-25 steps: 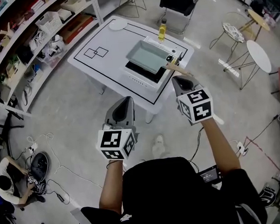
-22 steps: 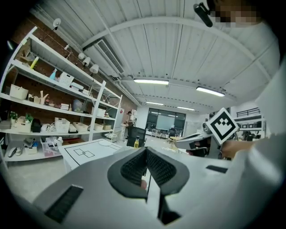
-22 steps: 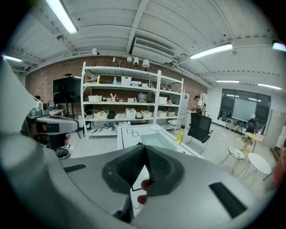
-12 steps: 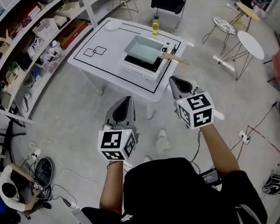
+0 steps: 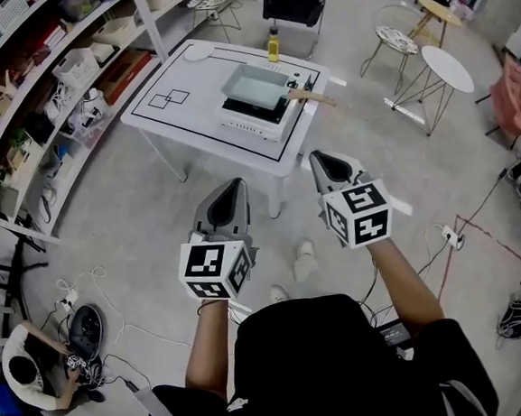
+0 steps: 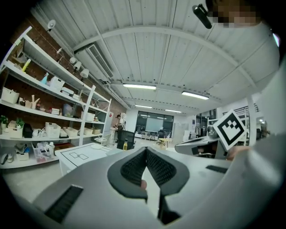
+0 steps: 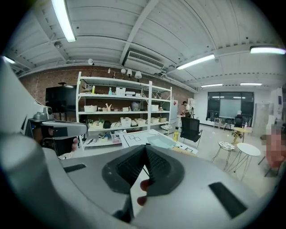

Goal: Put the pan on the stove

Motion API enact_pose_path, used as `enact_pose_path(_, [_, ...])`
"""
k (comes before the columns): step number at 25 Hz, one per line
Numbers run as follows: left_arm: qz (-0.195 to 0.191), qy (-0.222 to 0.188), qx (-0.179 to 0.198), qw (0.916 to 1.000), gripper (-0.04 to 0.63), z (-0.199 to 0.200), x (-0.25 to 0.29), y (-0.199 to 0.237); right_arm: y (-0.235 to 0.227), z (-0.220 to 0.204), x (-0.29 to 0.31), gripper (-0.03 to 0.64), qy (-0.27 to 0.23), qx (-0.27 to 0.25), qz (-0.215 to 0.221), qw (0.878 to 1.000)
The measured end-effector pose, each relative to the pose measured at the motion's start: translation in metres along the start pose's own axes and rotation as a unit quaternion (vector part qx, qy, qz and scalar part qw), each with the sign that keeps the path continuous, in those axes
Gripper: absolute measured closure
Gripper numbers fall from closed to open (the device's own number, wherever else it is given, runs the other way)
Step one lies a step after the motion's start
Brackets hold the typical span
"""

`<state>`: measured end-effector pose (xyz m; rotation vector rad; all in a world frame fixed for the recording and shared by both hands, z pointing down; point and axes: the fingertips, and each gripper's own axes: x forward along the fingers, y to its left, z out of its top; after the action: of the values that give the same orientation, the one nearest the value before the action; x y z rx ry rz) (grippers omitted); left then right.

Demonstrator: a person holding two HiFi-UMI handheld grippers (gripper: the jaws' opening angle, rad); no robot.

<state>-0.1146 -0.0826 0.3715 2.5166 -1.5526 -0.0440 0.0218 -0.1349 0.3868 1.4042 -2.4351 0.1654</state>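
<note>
Head view: on the white surface [image 5: 198, 117], toward its right end, a stove [image 5: 250, 126] is set, with the rectangular pan [image 5: 252, 87] resting on it. Well short of the surface, left gripper [image 5: 237, 186] and right gripper [image 5: 314, 158] are held, jaws closed together, nothing between them.

One pan [image 5: 254, 87], one stove [image 5: 246, 128], one bottle [image 5: 273, 44], one table [image 5: 201, 126]

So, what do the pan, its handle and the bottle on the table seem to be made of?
The pan looks like coated or enamelled metal, pale green and smooth, but it is too far away to be sure. The handle is likely wood, judging by its light tan colour. The bottle is probably clear plastic: yellow contents show through under a dark cap.
</note>
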Motion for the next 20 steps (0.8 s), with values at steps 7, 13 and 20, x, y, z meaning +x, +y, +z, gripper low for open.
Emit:
enact_pose_path(7, [-0.035, -0.008, 0.004, 0.9994, 0.586, 0.014, -0.006, -0.035, -0.001, 0.005, -0.028, 0.615, -0.041, -0.011, -0.001, 0.999])
enact_pose_path(13, [-0.041, -0.006, 0.020, 0.9989, 0.585, 0.018, -0.003, -0.054, -0.009, 0.004, -0.044, 0.614, -0.055, -0.006, -0.012, 0.998])
enact_pose_path(20, [-0.034, 0.009, 0.043, 0.9984, 0.584, 0.016, 0.007, -0.077, -0.024, 0.004, -0.061, 0.614, -0.065, 0.004, -0.007, 0.998])
